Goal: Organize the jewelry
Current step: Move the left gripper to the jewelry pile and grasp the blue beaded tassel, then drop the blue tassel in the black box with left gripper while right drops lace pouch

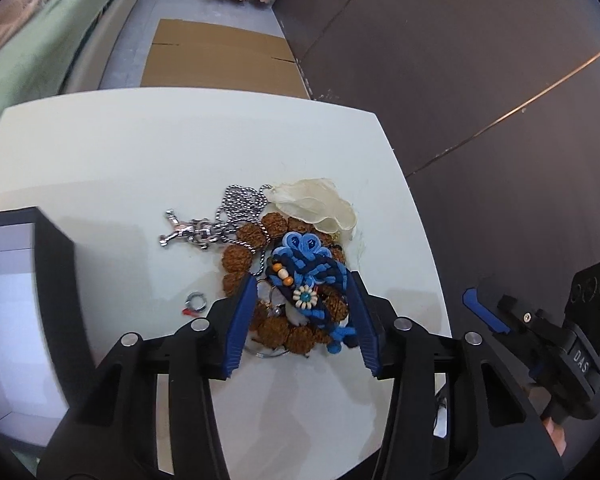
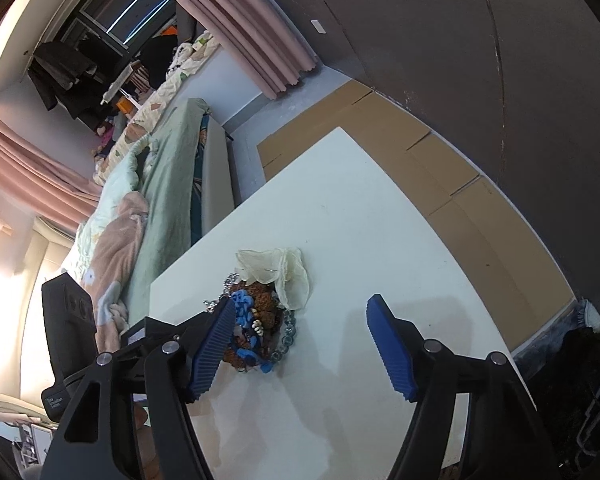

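One tangled heap of jewelry sits mid-surface [image 1: 100, 152]: blue knotted cord piece [image 1: 306, 270] on top of a brown seed-bead bracelet [image 1: 256, 248], silver chain [image 1: 240, 204] with its pendant [image 1: 186, 234] trailing to 10 o'clock, a cream sheer pouch [image 1: 320, 204] at 1 o'clock, and a small loose ring [image 1: 196, 301] off at 8 o'clock. Left claw [image 1: 300, 320] straddles the near end of the heap, blue pads flanking the cord piece and beads; the jaws are partly closed, and I can't tell whether the pads press on anything yet. Likely reason for that pose: come down over the top piece to peel it off the heap first. Right claw [image 2: 300, 344] is released, jaws wide, nothing between them but bare surface; the heap lies at its 10 o'clock, past the left pad. It looks parked to steady or take the next item. A black box [image 1: 40, 248] with a pale interior sits at the left-wrist view's 9 o'clock, probably the destination. Surface is white and plain, otherwise uncluttered. Room: dark wall panels from 12 to 3 o'clock, flattened cardboard [image 1: 220, 60] on the floor beyond the far edge, bed with green cover [image 2: 168, 184] and pink curtains [image 2: 260, 36] at 10–11 o'clock.
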